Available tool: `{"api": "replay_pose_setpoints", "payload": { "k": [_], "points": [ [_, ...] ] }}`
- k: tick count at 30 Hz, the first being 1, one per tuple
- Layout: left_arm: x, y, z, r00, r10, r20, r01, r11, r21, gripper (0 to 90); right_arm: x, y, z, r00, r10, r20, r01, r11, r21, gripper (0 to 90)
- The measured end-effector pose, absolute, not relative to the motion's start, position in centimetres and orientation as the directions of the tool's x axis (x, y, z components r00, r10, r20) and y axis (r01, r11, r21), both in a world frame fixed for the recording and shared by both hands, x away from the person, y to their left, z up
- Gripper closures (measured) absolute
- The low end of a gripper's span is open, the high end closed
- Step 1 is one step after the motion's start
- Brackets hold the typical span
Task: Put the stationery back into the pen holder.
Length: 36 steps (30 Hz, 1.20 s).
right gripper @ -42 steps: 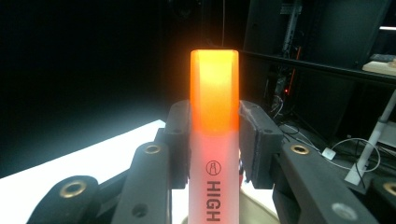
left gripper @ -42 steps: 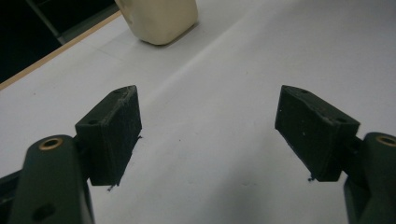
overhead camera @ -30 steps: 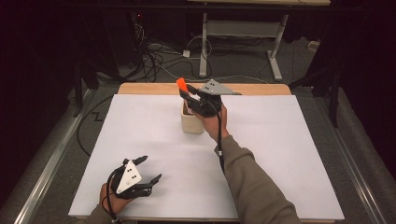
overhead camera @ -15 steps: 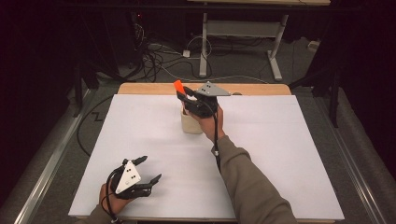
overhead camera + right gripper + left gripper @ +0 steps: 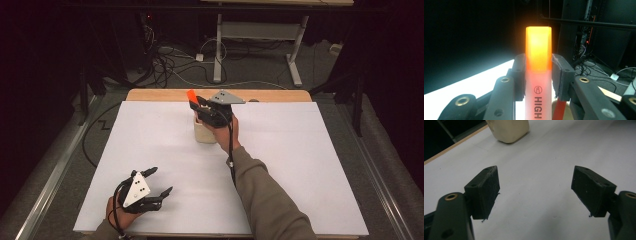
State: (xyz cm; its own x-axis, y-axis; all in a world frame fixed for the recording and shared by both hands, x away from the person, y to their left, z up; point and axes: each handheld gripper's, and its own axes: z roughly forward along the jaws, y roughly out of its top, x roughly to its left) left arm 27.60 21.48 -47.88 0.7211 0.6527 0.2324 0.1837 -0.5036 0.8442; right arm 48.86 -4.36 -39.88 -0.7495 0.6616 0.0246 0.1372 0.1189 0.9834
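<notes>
The whole white tabletop (image 5: 300,165) is taken in from above the person's side, the high view looking forward and down toward the dark floor and cables beyond. From the left gripper (image 5: 150,187) the camera is carried low, close over the sheet, facing along its own fingers (image 5: 485,191) toward the cream cup (image 5: 509,128), which is shared with the high view (image 5: 204,131). On the right gripper (image 5: 200,106) the lens is held very near the orange highlighter (image 5: 538,65), facing level into the dark room
</notes>
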Motion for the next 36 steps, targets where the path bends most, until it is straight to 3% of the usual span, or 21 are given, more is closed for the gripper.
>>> {"api": "replay_pose_setpoints", "payload": {
  "k": [20,36],
  "points": [
    [27.6,21.2,-47.9,0.719,0.651,0.243,0.182,-0.514,0.838,22.0,47.6,-5.9,-41.4,-0.741,0.668,-0.067,0.123,0.233,0.965,66.9],
    [27.5,21.2,-47.9,0.721,0.647,0.248,0.183,-0.523,0.833,22.0,47.2,-6.7,-41.7,-0.739,0.669,-0.077,0.136,0.26,0.956,66.7]
  ]
}}
